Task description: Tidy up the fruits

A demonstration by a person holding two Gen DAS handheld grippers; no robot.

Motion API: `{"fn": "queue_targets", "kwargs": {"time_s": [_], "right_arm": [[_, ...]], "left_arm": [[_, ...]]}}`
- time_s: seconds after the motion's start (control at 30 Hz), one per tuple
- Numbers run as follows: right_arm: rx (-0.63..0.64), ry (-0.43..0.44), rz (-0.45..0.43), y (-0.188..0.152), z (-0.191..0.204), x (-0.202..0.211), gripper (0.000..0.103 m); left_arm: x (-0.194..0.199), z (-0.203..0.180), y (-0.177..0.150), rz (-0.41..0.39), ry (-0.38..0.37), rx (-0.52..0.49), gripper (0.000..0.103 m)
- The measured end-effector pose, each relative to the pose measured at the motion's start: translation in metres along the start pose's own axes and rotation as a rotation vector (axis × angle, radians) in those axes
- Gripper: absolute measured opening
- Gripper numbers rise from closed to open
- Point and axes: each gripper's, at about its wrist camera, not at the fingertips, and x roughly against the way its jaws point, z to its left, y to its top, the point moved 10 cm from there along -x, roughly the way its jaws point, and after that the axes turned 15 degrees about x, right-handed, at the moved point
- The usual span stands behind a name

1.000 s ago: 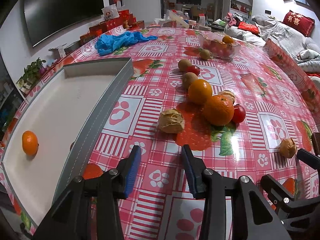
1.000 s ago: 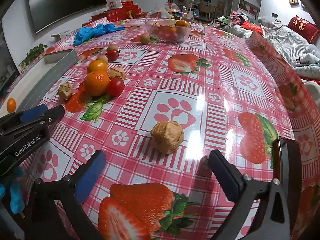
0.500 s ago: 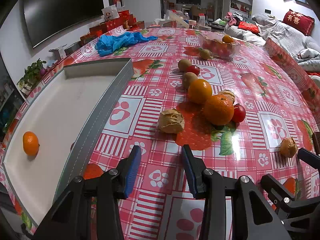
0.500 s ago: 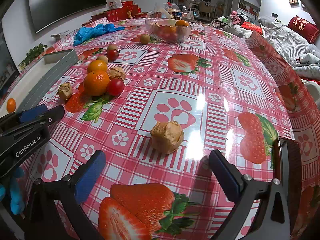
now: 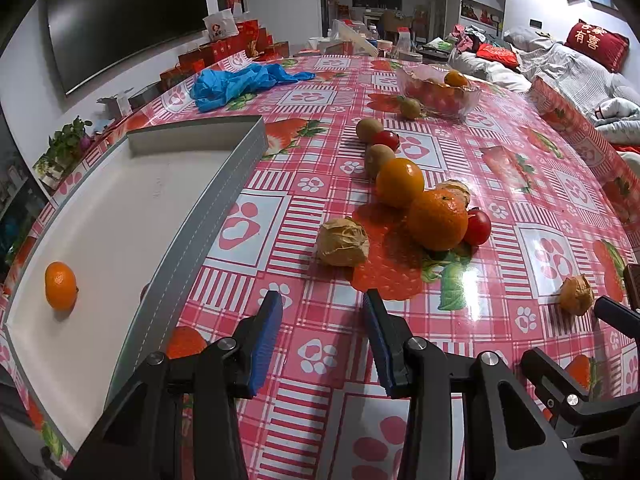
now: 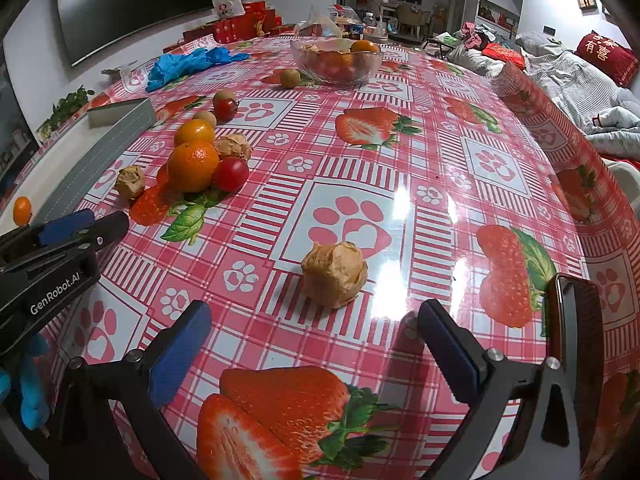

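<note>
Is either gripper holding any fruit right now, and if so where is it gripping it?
Nothing is held. The left gripper and right gripper are both open above the tablecloth with nothing between their fingers.

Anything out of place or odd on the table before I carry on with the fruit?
Nothing spilled or damaged. Only one small orange sits in the grey tray; the other fruit lies loose on the tablecloth. A crumpled blue glove lies at the far side.
</note>
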Motion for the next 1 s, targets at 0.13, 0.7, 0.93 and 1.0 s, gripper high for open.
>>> {"fn": "queue_targets", "kwargs": {"time_s": [0.13,0.7,0.93,1.0], "right_arm": [[0.000,0.000,0.000,0.0000,0.0002,0.0000,0.102],[0.000,-0.001,0.001,0.0001,0.0003,0.0000,0.102],[-0.001,0.000,0.001,0.0003,0.0001,0.0002,0.102],[0.000,0.005,0.008,0.0003,0.0005,-0.0003,0.102]], "left_arm": [[0.0001,0.0000,-0.0002,0.000,0.000,0.000,0.044],[0.0005,0.0001,-0.0004,0.000,0.000,0.000,0.044],[0.0008,0.0003,-0.0004,-0.001,0.001,-0.001,0.044],[0.0008,-0.0006,-0.0008,0.003,0.005,-0.005,0.044]]}}
